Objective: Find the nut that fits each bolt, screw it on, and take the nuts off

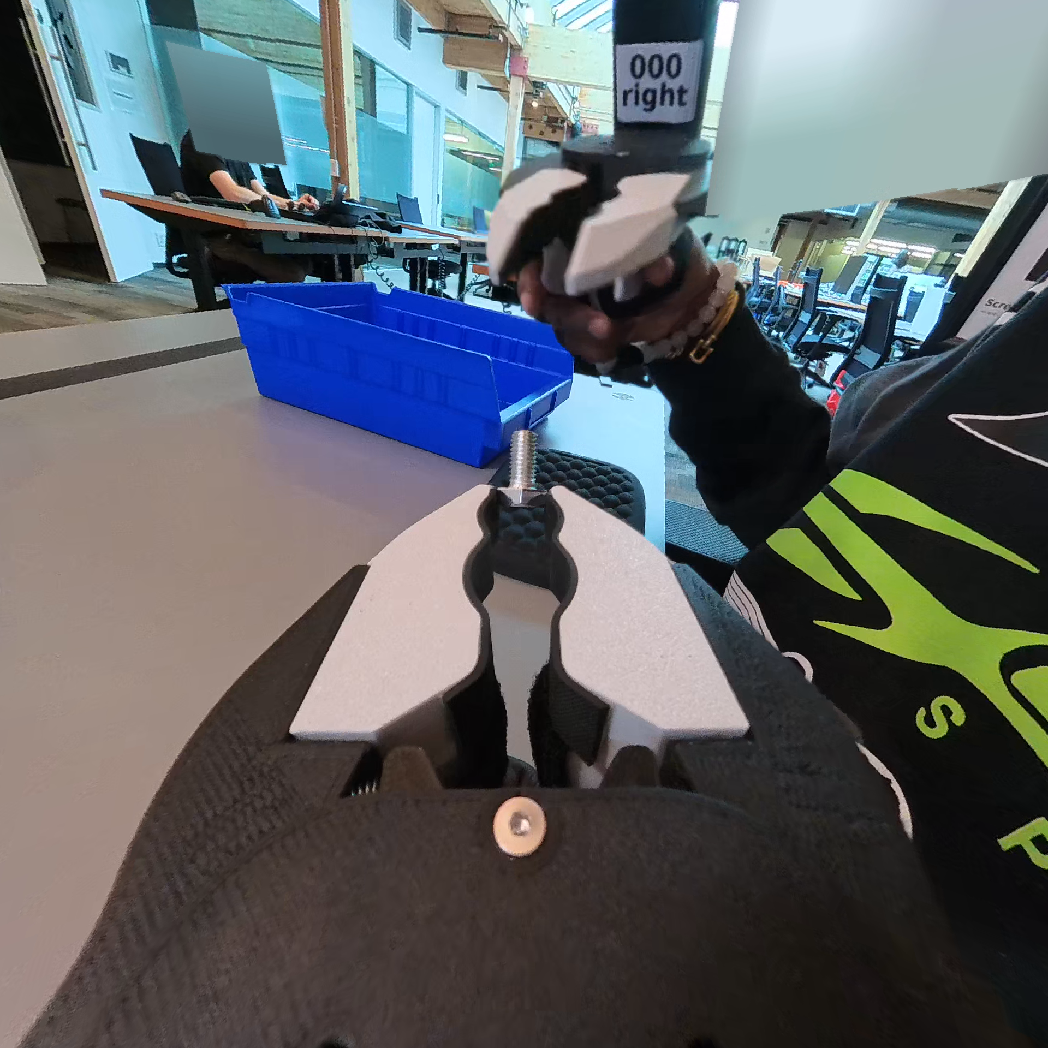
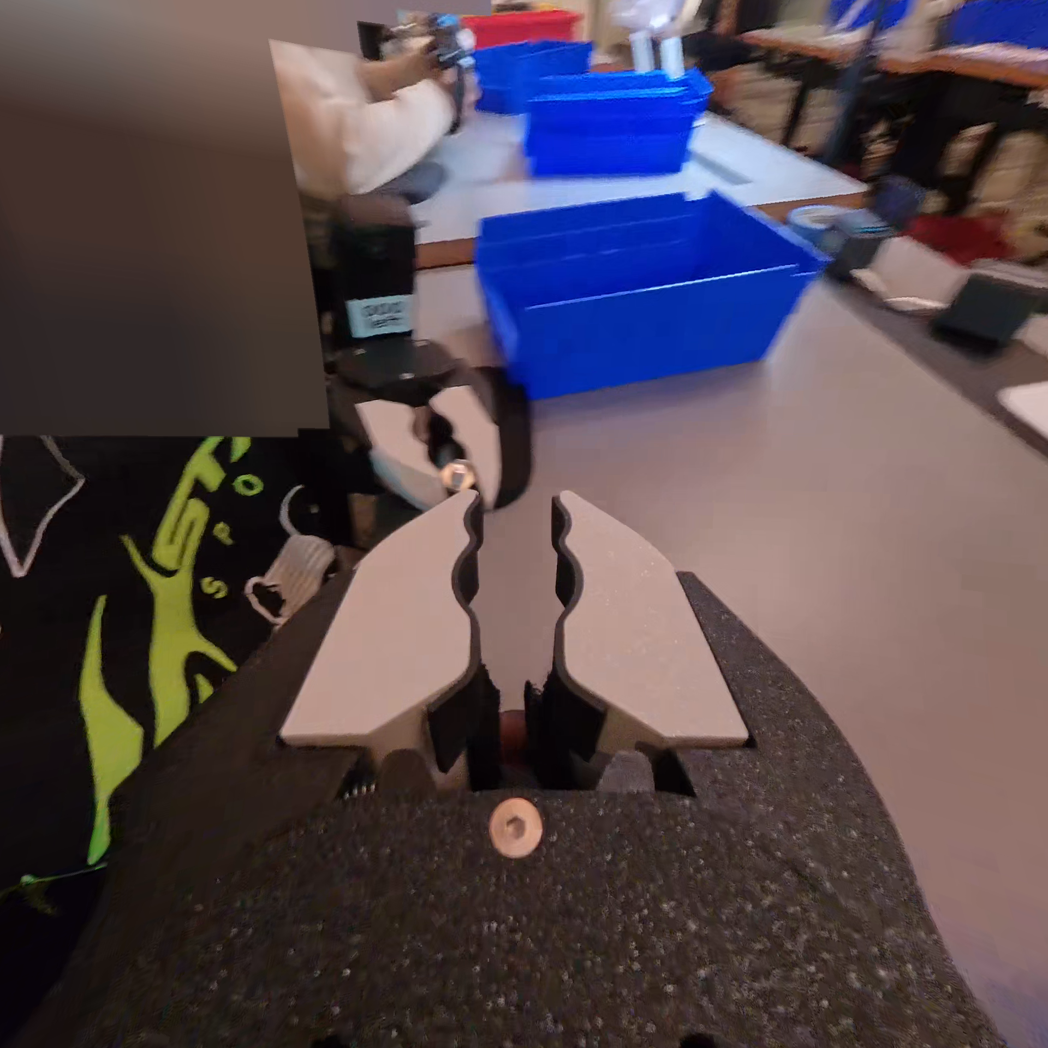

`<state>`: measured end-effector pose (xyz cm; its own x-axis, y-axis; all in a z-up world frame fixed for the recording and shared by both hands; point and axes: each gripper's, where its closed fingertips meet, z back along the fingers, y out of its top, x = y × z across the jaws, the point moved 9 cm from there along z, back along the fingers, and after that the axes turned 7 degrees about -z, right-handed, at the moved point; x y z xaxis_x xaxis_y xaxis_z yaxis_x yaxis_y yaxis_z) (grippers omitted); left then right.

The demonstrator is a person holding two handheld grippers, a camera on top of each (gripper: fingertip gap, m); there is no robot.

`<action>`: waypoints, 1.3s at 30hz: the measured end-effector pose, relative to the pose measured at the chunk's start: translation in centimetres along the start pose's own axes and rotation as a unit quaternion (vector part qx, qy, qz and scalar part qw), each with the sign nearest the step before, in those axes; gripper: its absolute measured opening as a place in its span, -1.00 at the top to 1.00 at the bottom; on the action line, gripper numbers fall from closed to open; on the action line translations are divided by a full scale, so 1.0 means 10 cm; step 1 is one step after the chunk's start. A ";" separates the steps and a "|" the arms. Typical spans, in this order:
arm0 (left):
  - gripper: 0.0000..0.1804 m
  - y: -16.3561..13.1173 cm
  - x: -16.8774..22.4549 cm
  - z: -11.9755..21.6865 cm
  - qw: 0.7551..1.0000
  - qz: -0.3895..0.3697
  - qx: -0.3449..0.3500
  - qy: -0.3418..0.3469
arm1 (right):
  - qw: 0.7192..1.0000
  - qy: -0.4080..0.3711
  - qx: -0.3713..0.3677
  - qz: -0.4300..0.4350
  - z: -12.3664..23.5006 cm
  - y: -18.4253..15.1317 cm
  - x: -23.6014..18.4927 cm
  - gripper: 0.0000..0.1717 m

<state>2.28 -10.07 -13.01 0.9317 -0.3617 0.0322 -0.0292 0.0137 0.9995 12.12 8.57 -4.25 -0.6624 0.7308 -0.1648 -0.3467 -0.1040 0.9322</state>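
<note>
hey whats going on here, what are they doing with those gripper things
A person works two hand-held grippers over a grey table. The left gripper clamps a silver bolt by its head, thread bare and pointing up. The right gripper is open and holds nothing. A blue bin sits behind.

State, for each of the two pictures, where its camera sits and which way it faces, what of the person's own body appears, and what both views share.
Left wrist view: sits on the left gripper, looking along its fingers clamped on a bolt, toward a blue bin; the person's hand and sleeve show.
Right wrist view: sits on the right gripper, jaws apart with nothing between them, facing across the grey table; the printed shirt shows.
Shared: each shows the other gripper, the bolt, bin and table.
</note>
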 end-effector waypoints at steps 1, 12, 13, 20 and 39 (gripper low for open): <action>0.84 0.00 0.00 0.00 1.000 -0.002 -0.001 0.000 | 1.000 0.020 -0.011 0.001 -0.10 -0.02 -0.05 0.73; 0.84 0.00 0.02 -0.02 1.000 -0.010 -0.006 -0.003 | 0.995 0.075 -0.057 -0.020 -0.60 -0.16 -0.11 0.81; 0.84 0.00 0.02 -0.02 1.000 -0.010 -0.007 -0.004 | 0.995 0.079 -0.058 -0.020 -0.62 -0.17 -0.11 0.81; 0.69 0.00 0.01 -0.02 1.000 -0.005 -0.003 0.003 | 0.996 0.069 -0.049 -0.017 -0.59 -0.15 -0.07 0.91; 0.48 0.07 -0.02 0.09 0.999 -0.021 -0.005 0.045 | 0.844 -0.430 -0.228 -0.226 1.33 -0.85 1.98 0.90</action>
<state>1.72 -10.79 -12.34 0.9611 -0.2760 -0.0101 0.0136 0.0107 0.9999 10.78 32.94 -11.15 0.2647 0.9643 0.0078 -0.7844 0.2106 0.5834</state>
